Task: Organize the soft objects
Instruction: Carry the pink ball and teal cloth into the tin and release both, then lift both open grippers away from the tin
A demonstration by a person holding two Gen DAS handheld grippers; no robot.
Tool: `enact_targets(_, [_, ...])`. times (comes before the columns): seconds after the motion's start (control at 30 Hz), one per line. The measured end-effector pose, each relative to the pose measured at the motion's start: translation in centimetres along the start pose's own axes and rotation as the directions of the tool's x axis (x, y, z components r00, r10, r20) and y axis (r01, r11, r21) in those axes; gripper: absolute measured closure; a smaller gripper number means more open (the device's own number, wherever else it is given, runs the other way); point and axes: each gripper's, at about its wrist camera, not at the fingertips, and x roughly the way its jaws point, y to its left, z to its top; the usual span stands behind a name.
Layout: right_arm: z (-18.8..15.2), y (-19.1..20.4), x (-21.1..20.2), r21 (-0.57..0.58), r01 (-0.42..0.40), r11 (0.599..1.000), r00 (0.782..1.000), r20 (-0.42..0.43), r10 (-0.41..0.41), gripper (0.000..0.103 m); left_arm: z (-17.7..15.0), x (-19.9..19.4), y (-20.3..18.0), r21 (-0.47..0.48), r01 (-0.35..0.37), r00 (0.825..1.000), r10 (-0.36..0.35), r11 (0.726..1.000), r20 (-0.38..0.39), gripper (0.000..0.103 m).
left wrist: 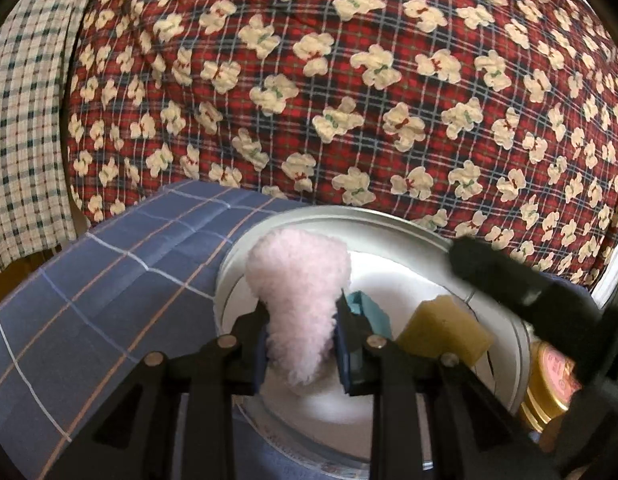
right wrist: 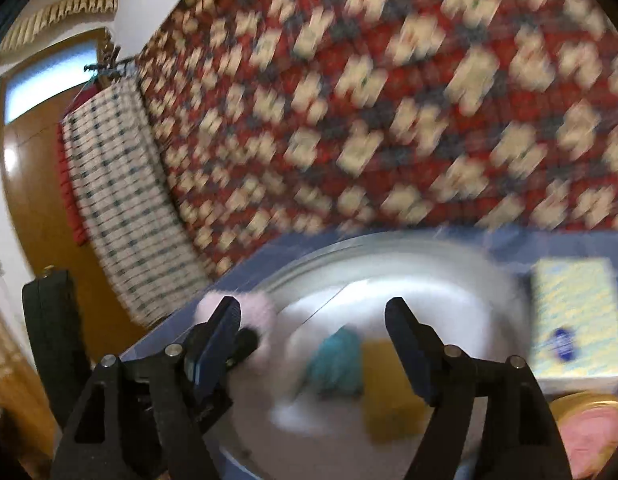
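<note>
Pink fluffy pompom-like piece (left wrist: 297, 304) clamped between the left gripper (left wrist: 299, 344) pads, long axis running straight out along the fingers, fat end away from the tongs, narrow end pinched and partly hidden by the blue pads. It hangs over a white round basin (left wrist: 389, 216). In the basin, just right of the left tongs: teal soft piece (left wrist: 367, 308), half hidden behind the right finger, and a yellow sponge block (left wrist: 445, 332) beside it. Basin's near rim cut off by the gripper frame.

Right gripper (right wrist: 313, 344) jaws spread apart, nothing between the pads; teal piece and yellow block sit ahead of and below the gap. This view is badly motion-blurred, edges smeared. Pink fluff peeks out behind its left finger (right wrist: 219, 328), mostly covered.

Blue checked cloth (left wrist: 109, 280) under the basin, left of the left tongs. Beyond everything, red plaid quilt with cream bear print (left wrist: 349, 80). Gold-lidded tin (left wrist: 549, 380) at far right, cut off. Pale patterned box (right wrist: 573, 316) right of the right tongs, blurred, label unreadable.
</note>
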Motion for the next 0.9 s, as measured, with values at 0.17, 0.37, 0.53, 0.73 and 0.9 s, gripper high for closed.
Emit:
enact_targets(0.17, [0.3,-0.4,-2.6,-0.025,0.153,0.988,0.980,0.132,-0.148,0.022,0.0,0.2,-1.2,0.051,0.012,1.000,-0.011,0.999,-0.006,0.057])
enact_targets(0.37, [0.6,-0.8,-3.7,-0.043,0.239,0.970,0.957,0.178,-0.228,0.022,0.0,-1.0,-1.4,0.047,-0.045,0.997,0.042,0.998,0.060,0.001])
enact_targets(0.53, [0.5,-1.1,-5.1,-0.032,0.280,0.959,0.937,0.225,-0.266,0.021,0.0,-1.7,-0.8,0.018,-0.103,0.989,0.101,0.994,0.109,0.001])
enact_targets(0.73, [0.2,-2.1,-6.0,-0.006,0.325,0.946,0.920,0.235,-0.315,0.016,-0.3,-2.6,-0.9,0.012,-0.140,0.978,0.136,0.990,0.159,0.000])
enact_targets(0.9, [-0.2,-2.5,-6.5,-0.024,0.344,0.939,0.916,0.229,-0.329,0.016,-0.5,-3.0,-2.3,0.077,-0.140,0.976,0.125,0.987,0.176,0.000])
